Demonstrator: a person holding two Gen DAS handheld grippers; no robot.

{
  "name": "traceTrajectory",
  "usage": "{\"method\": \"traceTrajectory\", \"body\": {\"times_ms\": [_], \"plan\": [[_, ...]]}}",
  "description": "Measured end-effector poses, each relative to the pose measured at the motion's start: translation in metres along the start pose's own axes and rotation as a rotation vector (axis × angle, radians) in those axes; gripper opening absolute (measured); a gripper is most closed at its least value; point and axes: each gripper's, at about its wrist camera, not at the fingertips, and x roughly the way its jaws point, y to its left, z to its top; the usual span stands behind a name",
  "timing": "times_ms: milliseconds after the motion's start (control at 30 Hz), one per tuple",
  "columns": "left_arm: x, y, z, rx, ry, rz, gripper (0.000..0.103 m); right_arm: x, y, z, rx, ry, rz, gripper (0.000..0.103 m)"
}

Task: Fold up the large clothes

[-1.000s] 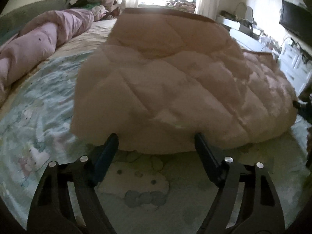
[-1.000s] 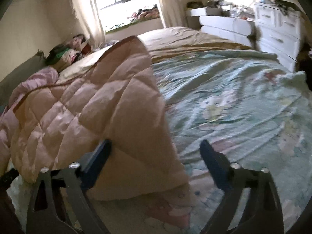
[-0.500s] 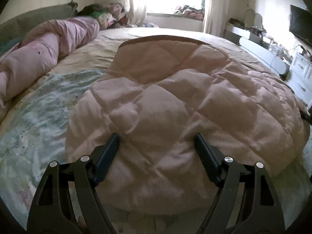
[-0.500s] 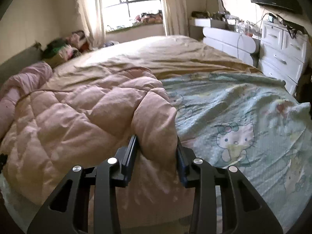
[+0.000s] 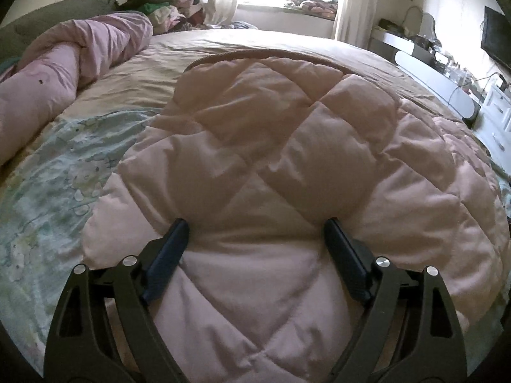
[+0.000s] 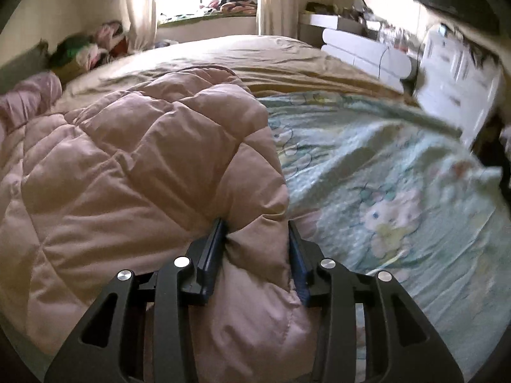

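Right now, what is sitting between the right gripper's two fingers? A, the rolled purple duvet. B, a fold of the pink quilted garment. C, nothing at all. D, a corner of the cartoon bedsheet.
B: in the right wrist view the right gripper has a bunched fold of the pink quilted garment between its fingers, both pads pressing into the fabric, though the jaws are easing open slightly; the cartoon bedsheet lies off to the side.
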Motion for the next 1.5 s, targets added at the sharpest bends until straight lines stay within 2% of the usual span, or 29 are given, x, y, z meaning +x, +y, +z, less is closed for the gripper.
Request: {"method": "traceTrajectory", "body": {"times_ms": [67,133,167,200,233,267,300,367,433,500,567,667,700,767,867,1067,1267,1367,1433,1500], "plan": [[-0.008,0.005,-0.001,-0.006,-0.005,-0.006,0.080,-0.022,0.001,0.008,0.023,-0.056,-0.024,0.040],[-0.019,0.008,-0.002,-0.019,-0.018,-0.005,0.080,-0.059,0.008,0.016,0.032,-0.198,0.020,0.057],[-0.027,0.010,-0.003,-0.030,-0.033,-0.004,0.080,-0.076,0.020,0.020,0.017,-0.254,0.081,0.072],[-0.032,0.012,-0.004,-0.037,-0.040,-0.004,0.081,-0.081,0.029,0.023,-0.002,-0.263,0.124,0.077],[-0.037,0.015,-0.004,-0.047,-0.045,-0.001,0.081,-0.087,0.054,0.029,-0.059,-0.247,0.215,0.077],[-0.041,0.018,-0.004,-0.054,-0.047,0.000,0.081,-0.089,0.073,0.032,-0.095,-0.228,0.268,0.077],[-0.048,0.024,-0.005,-0.069,-0.059,0.003,0.081,-0.090,0.089,0.034,-0.127,-0.211,0.311,0.077],[-0.058,0.037,-0.007,-0.096,-0.077,0.036,0.089,-0.090,0.139,0.039,-0.200,-0.171,0.407,0.077],[-0.064,0.052,-0.009,-0.118,-0.088,0.063,0.089,-0.085,0.182,0.044,-0.246,-0.121,0.464,0.077],[-0.063,0.066,-0.009,-0.133,-0.072,0.088,0.089,-0.083,0.230,0.042,-0.299,-0.091,0.482,0.077],[-0.060,0.078,-0.010,-0.155,-0.052,0.078,0.089,-0.075,0.276,0.042,-0.379,-0.064,0.469,0.076],[-0.055,0.092,-0.013,-0.187,-0.037,0.087,0.090,-0.058,0.318,0.039,-0.466,-0.028,0.416,0.076],[-0.052,0.094,-0.013,-0.193,-0.028,0.082,0.090,-0.048,0.330,0.039,-0.491,-0.004,0.372,0.076],[-0.048,0.095,-0.014,-0.195,-0.020,0.077,0.090,-0.031,0.337,0.038,-0.495,0.039,0.333,0.081],[-0.043,0.096,-0.015,-0.197,-0.014,0.068,0.090,-0.007,0.340,0.042,-0.466,0.131,0.324,0.086],[-0.041,0.096,-0.015,-0.192,-0.013,0.052,0.093,0.020,0.335,0.041,-0.425,0.194,0.324,0.088],[-0.047,0.095,-0.012,-0.176,-0.001,0.039,0.094,0.017,0.326,0.037,-0.397,0.178,0.322,0.089],[-0.054,0.095,-0.009,-0.178,-0.006,0.033,0.094,-0.004,0.320,0.038,-0.401,0.144,0.354,0.090],[-0.060,0.096,-0.007,-0.185,-0.014,0.029,0.094,-0.026,0.309,0.037,-0.390,0.101,0.390,0.096],[-0.065,0.097,-0.006,-0.189,-0.020,0.024,0.094,-0.048,0.284,0.040,-0.354,0.044,0.425,0.099]]}}
